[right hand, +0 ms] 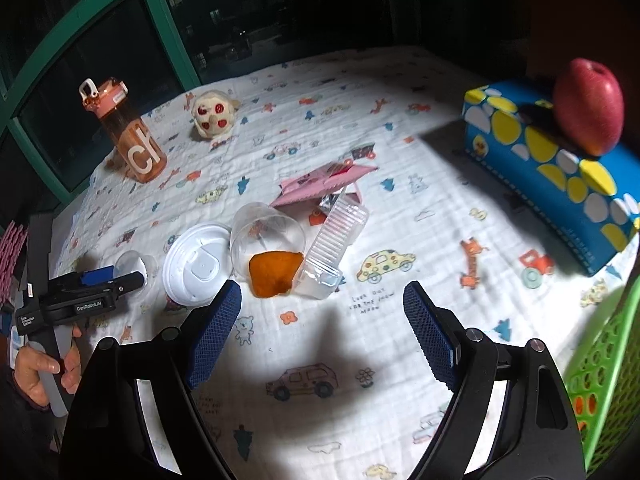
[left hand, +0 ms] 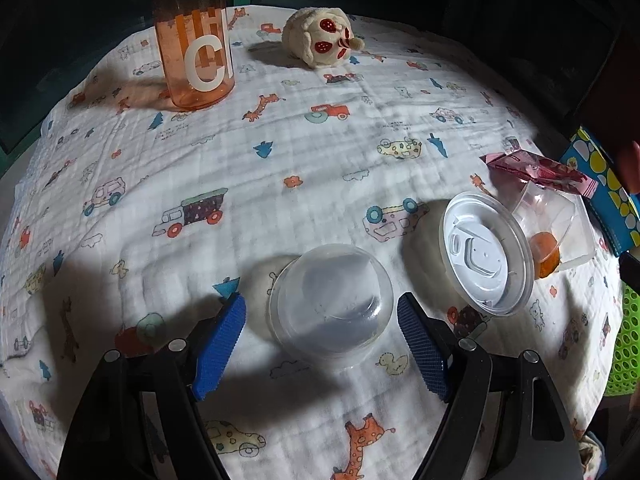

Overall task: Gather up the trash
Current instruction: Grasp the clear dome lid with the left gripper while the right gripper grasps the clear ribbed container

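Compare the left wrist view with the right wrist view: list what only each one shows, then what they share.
Only the left wrist view: the left claw seen along its own fingers, open around a small clear cup without touching it.

Only the right wrist view: a red apple on the blue box, a ridged clear tray, the night window, the hand holding the left claw, and the open right claw.

Both: orange bottle, plush toy, white lid, pink wrapper, orange peel, green basket, printed cloth.
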`<state>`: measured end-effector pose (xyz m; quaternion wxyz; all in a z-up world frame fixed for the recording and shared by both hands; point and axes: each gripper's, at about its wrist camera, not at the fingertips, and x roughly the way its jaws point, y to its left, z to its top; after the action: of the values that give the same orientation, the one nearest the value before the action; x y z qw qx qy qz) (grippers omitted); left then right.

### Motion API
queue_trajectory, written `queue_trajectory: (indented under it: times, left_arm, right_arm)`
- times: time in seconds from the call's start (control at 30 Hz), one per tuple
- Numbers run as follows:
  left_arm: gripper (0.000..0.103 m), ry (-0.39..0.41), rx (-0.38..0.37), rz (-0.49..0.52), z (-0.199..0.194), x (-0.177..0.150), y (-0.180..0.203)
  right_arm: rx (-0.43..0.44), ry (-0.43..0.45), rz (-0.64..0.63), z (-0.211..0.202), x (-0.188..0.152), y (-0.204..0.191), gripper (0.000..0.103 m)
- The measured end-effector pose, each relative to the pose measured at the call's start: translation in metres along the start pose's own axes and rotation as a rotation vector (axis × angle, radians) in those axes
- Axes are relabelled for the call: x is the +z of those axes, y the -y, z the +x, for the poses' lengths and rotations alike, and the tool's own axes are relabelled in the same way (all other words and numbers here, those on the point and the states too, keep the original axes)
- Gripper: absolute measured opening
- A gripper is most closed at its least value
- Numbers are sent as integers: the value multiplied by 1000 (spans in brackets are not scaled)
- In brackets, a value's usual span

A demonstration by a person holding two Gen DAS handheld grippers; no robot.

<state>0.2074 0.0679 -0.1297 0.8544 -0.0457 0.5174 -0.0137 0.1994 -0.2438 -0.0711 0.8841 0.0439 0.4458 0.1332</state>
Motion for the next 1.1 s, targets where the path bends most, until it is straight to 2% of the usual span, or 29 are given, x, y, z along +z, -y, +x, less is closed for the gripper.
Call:
queue_trajectory:
  times: [0.13,0.3,0.5,0.53,0.63,0.83,1.1]
  left_arm:
    - [74,-6,-12,1,6,1,-1]
    - [72,1,-24,4,8,1,-3]
    - [63,13,-30,11,8,2,-3]
    - [62,15,-32,10,8,2,-3]
    - [62,15,-34,7,7,2,-3]
    - [62,32,-45,-3,-3,0,1]
    - [61,88,-55,1,-34,-4,8]
  right_arm:
    - [-5,-22,-5,19,-2,-4,79]
    - [14,-42,59,39,3,2,71]
    - [31,-58,130,55,8,12,49]
    - [35,-61,140,56,8,13,42]
    - [58,-66,165,57,7,17,33]
    - [41,-37,157,36,-1,23,32]
    - [18,-8,140,0,-25,31,32]
